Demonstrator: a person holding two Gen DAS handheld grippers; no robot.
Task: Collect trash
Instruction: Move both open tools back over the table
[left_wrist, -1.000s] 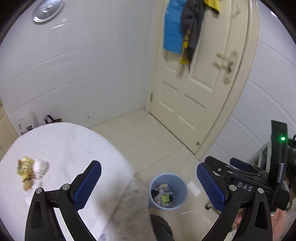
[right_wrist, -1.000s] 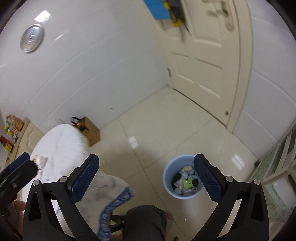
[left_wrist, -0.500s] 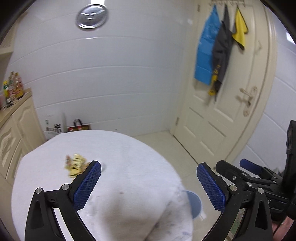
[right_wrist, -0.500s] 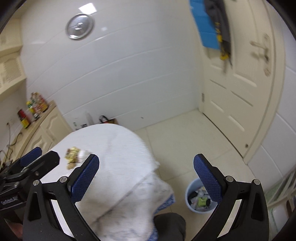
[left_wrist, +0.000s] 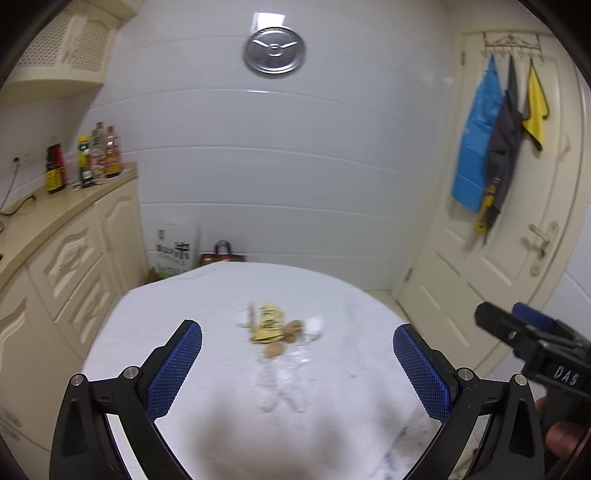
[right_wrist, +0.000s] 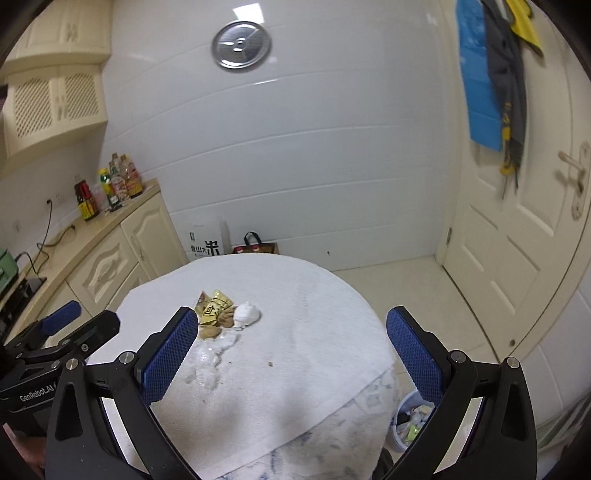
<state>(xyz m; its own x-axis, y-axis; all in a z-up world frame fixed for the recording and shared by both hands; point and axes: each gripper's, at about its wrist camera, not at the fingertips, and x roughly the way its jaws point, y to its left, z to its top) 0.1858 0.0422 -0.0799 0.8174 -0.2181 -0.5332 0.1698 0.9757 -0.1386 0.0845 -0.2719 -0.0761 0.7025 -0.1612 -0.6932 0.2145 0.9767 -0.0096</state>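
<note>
Swung up from bin (right_wrist: 410, 424) to tabletop (left_wrist: 207, 295); both tools (left_wrist: 297, 365) (right_wrist: 291, 354) gaping, empty, trash (left_wrist: 273, 328) dead ahead for grabbing.

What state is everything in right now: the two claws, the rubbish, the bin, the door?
Left gripper: open, empty.
Right gripper: open, empty.
Yellow wrapper: crumpled, on the table.
White tissue: balled up beside the wrapper.
Clear plastic: lying flat on the cloth.
Blue bin: partly filled.
Door: shut.
</note>
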